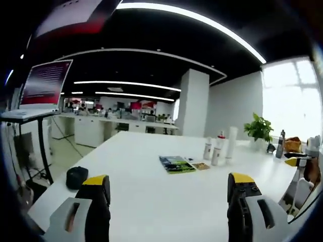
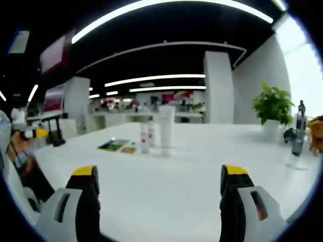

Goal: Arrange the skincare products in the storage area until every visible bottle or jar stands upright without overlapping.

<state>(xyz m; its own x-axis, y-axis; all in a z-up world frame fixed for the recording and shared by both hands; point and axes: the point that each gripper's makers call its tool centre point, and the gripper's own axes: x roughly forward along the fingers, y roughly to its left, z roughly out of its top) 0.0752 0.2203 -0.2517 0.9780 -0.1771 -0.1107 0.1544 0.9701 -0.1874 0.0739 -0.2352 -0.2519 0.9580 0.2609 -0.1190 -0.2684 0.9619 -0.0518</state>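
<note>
Far across the white table (image 1: 151, 196) stand two small white bottles, one (image 1: 208, 148) beside the other (image 1: 217, 153), with a tall white tube (image 1: 231, 143) to their right, all upright. My left gripper (image 1: 169, 190) is open well short of them, nothing between its jaws. The right gripper view shows the same small bottles (image 2: 144, 137) (image 2: 151, 135) and the tall tube (image 2: 166, 128) upright and apart. My right gripper (image 2: 159, 184) is open and holds nothing. The right gripper's yellow tip (image 1: 297, 161) enters the left gripper view at the right edge.
A green booklet (image 1: 176, 164) and a small card (image 1: 201, 166) lie left of the bottles. A black object (image 1: 76, 176) sits near the table's left edge. A potted plant (image 2: 272, 106) and a dark bottle (image 2: 299, 130) stand at the far right.
</note>
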